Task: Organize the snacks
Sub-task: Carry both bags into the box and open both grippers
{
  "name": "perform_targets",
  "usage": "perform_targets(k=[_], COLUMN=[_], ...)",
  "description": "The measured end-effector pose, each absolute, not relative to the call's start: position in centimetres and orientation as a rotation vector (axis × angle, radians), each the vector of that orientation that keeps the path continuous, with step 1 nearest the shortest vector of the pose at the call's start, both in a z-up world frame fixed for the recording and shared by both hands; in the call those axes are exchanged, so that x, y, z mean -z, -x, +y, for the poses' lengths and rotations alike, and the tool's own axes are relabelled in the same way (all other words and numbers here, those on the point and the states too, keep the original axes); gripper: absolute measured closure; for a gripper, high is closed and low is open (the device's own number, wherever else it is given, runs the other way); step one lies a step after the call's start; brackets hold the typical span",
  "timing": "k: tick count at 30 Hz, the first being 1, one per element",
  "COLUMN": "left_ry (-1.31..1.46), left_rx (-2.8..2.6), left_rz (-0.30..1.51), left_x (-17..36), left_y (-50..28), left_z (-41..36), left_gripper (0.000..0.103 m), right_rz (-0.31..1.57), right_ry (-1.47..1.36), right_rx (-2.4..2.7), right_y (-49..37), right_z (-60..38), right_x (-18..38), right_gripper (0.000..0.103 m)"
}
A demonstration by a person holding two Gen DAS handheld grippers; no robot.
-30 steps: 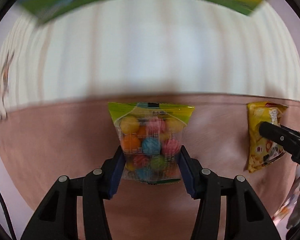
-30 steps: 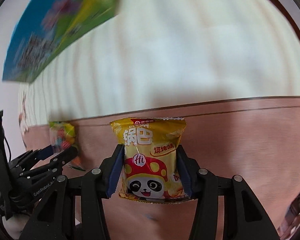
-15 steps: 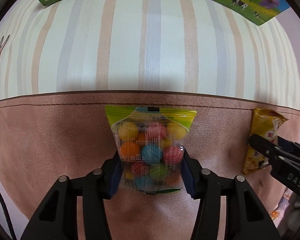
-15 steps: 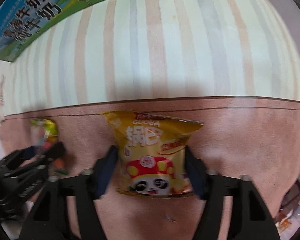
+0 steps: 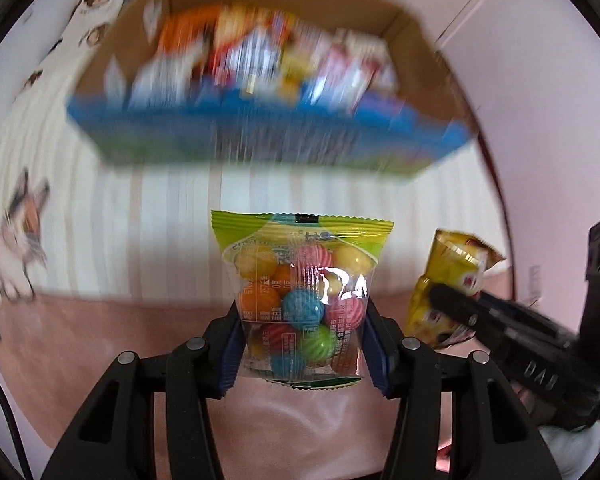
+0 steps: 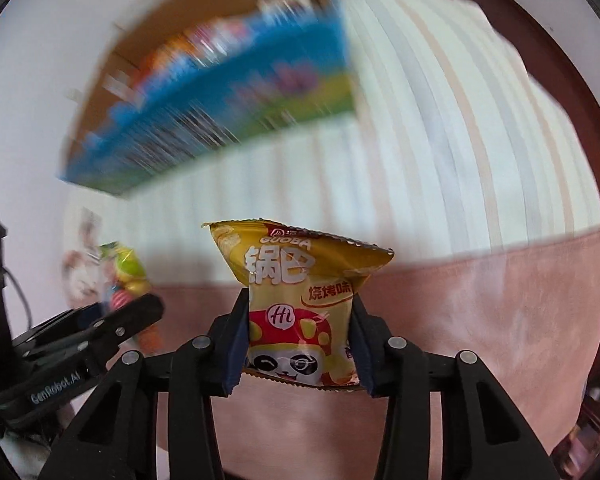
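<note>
Since both packets were pinched low, the left gripper (image 5: 302,354) had its fingers clamped on the clear green-topped bag of coloured candy balls (image 5: 302,300), and the right gripper (image 6: 298,350), having just closed, gripped the yellow panda crisp packet (image 6: 298,304) above the bed, probably headed for the blurry blue cardboard box of snacks (image 5: 260,140).

Right tongs (image 6: 298,344) clamp yellow snack bag (image 6: 300,300); blurred box (image 6: 220,120) beyond — snacks inside.

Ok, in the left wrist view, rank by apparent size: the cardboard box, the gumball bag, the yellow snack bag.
1. Cardboard box, widest though blurred.
2. Gumball bag, near the camera, which inflates it.
3. Yellow snack bag, partly hidden by the right gripper, so its true size is unsure.
</note>
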State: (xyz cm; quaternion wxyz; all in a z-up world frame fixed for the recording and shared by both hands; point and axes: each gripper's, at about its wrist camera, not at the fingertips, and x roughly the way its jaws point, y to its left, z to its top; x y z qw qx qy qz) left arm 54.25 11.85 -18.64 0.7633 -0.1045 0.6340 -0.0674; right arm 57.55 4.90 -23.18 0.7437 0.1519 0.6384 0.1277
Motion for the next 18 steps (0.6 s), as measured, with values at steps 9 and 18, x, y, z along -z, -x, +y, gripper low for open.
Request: perform_targets(k=[9, 18], left_ry=[0.22, 0.207], left_rx=[0.105, 0.027], left_rz=[1.29, 1.429], left_x=[12.8, 19.0], left_y=[-67.6, -77.4], left_z=[16.2, 19.8], left_gripper=[0.054, 0.054], right_rz=[1.212, 1.289], right_ry=[-0.301, -0.228], right_rx=[-0.394, -0.429], right_y=[-68.7, -78.9], right_z=[9.7, 17.1], right_x=[15.1, 19.4], right_gripper=[0.056, 0.056])
